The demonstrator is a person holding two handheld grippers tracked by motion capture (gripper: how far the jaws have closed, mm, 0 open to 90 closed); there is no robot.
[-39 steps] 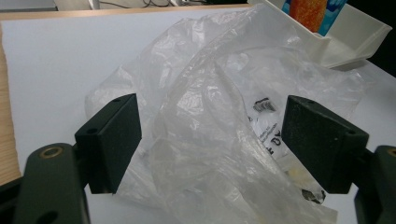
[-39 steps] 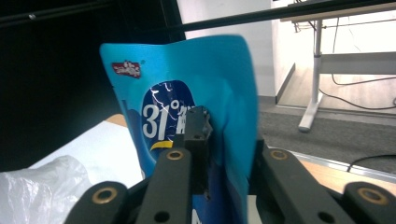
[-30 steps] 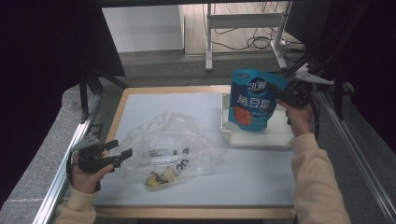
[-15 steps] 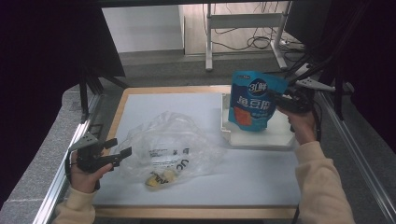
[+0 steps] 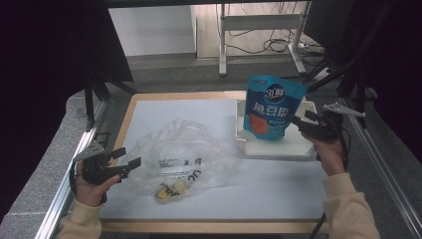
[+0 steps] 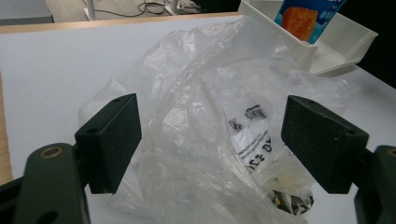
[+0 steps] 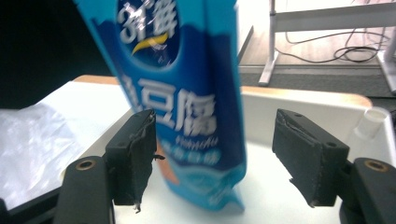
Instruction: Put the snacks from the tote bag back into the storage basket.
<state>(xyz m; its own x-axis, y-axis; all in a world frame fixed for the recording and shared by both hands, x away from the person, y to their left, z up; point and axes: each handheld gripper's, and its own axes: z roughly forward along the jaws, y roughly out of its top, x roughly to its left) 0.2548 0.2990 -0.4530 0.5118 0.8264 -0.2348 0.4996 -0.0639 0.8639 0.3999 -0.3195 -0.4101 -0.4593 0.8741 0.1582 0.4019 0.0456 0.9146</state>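
Now my right gripper has its jaws wide apart, and the blue pouch stands upright between them in the white tray, close to one jaw and apart from the other; I cannot tell if it touches. On the other side, my left gripper is also spread open, and the crumpled clear plastic bag lies on the table just in front of it, between the jaws but not pinched.

Blue pouch: white Chinese characters, "鱼豆腐", under a round logo at 12 o'clock.
Clear plastic bag: black print, partly readable, "UC".
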